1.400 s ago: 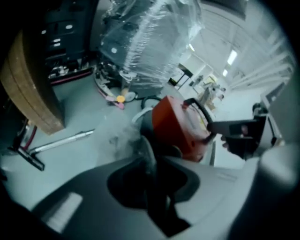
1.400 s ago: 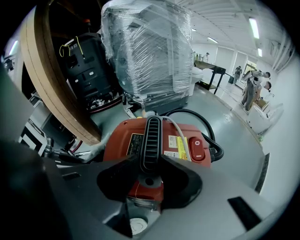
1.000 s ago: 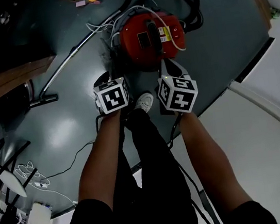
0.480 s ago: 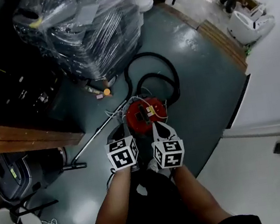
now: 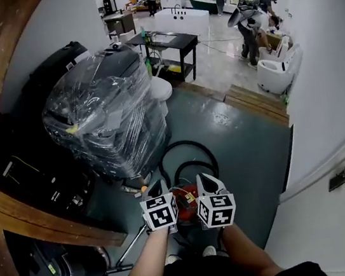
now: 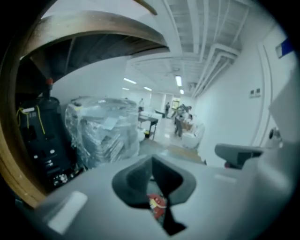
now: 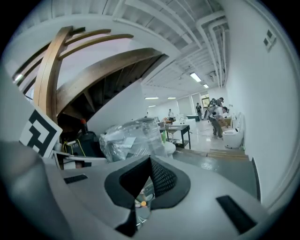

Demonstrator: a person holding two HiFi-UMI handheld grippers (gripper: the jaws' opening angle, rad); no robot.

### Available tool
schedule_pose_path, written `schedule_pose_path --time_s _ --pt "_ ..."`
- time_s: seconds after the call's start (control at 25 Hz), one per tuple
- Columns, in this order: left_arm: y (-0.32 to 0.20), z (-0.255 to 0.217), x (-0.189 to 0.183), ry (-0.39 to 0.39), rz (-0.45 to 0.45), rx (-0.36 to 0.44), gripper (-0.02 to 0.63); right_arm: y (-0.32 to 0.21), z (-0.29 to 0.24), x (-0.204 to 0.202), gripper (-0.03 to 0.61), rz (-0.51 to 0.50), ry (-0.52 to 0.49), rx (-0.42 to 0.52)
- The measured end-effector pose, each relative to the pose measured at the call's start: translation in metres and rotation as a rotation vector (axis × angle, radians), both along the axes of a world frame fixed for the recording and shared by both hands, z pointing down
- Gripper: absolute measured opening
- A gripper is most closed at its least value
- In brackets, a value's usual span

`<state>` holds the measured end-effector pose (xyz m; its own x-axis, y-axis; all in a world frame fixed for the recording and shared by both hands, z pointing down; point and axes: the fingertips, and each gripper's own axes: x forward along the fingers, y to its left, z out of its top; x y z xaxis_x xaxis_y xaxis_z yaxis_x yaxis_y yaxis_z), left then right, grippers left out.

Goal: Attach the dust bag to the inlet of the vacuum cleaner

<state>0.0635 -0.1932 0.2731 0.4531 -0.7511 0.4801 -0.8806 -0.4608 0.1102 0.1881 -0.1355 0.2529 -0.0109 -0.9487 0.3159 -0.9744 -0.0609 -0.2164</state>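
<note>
Evidently the left gripper (image 5: 159, 191) and right gripper (image 5: 205, 184) are both closed and empty. They hang high above the vacuum cleaner (image 5: 185, 196), seemingly disengaged from it.

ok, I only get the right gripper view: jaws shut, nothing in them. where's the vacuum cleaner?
Observer: Head view has it: the red vacuum cleaner is on the floor, near the wrapped pallet.
Operator: and the other one?
Observer: The left gripper has its jaws together too, holding nothing. The vacuum cleaner's red shows through the gap under them.
Operator: anything around it?
Observer: A black hose loops on the floor just beyond it.
</note>
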Motion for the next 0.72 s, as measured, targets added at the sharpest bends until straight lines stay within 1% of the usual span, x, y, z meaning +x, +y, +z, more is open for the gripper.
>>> schedule_pose_path --time_s 0.12,0.24,0.36,0.52,0.72 --pt "-0.011 -0.04 0.011 0.014 0.023 0.068 -0.002 -0.009 -0.051 0.007 -0.002 0.016 -0.006 0.094" --pt "-0.016 -0.071 0.018 0.034 0.044 0.123 -0.002 -0.017 -0.083 0.011 -0.002 0.03 0.017 0.151" --pt "-0.014 -0.086 0.02 0.046 0.059 0.153 -0.002 -0.02 -0.093 0.008 -0.002 0.026 0.03 0.167" --pt "-0.015 -0.098 0.014 0.07 0.052 0.187 -0.002 -0.024 -0.099 0.001 -0.002 0.013 0.049 0.176" --pt "-0.015 -0.099 0.009 0.077 0.059 0.182 -0.002 -0.023 -0.103 -0.008 -0.002 0.0 0.09 0.188"
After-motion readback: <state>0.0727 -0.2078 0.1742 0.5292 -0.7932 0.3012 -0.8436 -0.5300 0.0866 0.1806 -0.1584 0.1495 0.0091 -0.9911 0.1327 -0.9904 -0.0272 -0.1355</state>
